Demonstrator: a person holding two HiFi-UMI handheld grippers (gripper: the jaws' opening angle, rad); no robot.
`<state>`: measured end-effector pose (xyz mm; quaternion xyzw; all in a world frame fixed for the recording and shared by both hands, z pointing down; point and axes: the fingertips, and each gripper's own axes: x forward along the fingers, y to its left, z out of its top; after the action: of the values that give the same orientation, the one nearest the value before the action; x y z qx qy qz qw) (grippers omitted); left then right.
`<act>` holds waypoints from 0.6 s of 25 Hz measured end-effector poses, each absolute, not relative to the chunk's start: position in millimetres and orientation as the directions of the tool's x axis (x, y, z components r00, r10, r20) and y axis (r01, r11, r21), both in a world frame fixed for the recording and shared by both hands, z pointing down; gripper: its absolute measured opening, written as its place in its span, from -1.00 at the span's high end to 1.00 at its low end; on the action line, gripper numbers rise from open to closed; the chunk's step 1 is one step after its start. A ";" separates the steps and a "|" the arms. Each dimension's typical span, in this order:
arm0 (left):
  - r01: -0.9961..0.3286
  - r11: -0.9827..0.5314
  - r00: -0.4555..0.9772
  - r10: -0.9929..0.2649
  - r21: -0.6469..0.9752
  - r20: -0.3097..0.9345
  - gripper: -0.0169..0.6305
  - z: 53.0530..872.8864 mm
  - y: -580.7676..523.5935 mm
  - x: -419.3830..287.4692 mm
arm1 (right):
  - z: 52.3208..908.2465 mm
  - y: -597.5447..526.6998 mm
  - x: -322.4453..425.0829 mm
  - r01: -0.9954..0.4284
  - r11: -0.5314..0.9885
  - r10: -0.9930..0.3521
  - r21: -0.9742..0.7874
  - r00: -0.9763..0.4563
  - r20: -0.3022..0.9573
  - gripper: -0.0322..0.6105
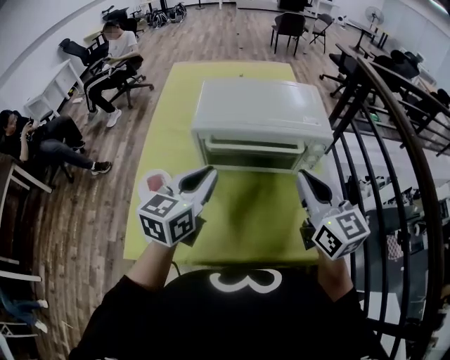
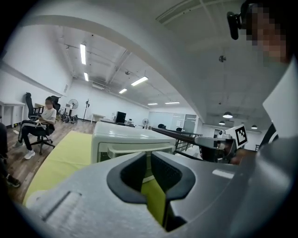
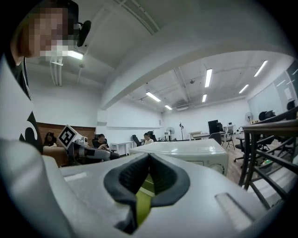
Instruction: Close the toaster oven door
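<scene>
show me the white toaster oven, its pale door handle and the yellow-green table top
white toaster oven (image 1: 260,105): head view, on its flat top panel
pale door handle (image 1: 253,146): head view, middle of the bar across the front
yellow-green table top (image 1: 253,211): head view, bare patch in front of the oven

Yellow-green table (image 1: 162,155) mid-scene on wood floor (image 1: 91,211). Far left: seated person (image 1: 112,60) in office chair. Nearer left: 2nd seated person (image 1: 42,140), w/ white shelf unit (image 1: 56,88) near both. Right: black railing (image 1: 401,140). Far: black chairs (image 1: 290,28), fan (image 1: 375,14).
</scene>
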<state>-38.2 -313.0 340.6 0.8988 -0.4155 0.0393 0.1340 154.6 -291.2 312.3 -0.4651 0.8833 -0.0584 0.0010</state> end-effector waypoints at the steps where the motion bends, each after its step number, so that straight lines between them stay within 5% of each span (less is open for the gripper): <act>1: -0.749 -0.626 0.661 -0.730 0.219 0.175 0.84 341.1 -304.2 -37.3 | 314.1 -282.1 149.3 -0.817 0.564 -0.820 -0.120 -0.572 0.037 0.89; 15: -0.608 -0.749 0.791 -0.601 0.263 0.119 0.91 351.0 -205.7 -11.1 | 350.3 -182.3 118.9 -0.795 0.561 -0.817 -0.230 -0.576 0.000 0.89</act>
<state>-11.1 -205.7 351.0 0.9350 -0.3233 0.0131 0.1454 118.9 -182.3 350.3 -0.4573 0.8817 -0.1028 0.0533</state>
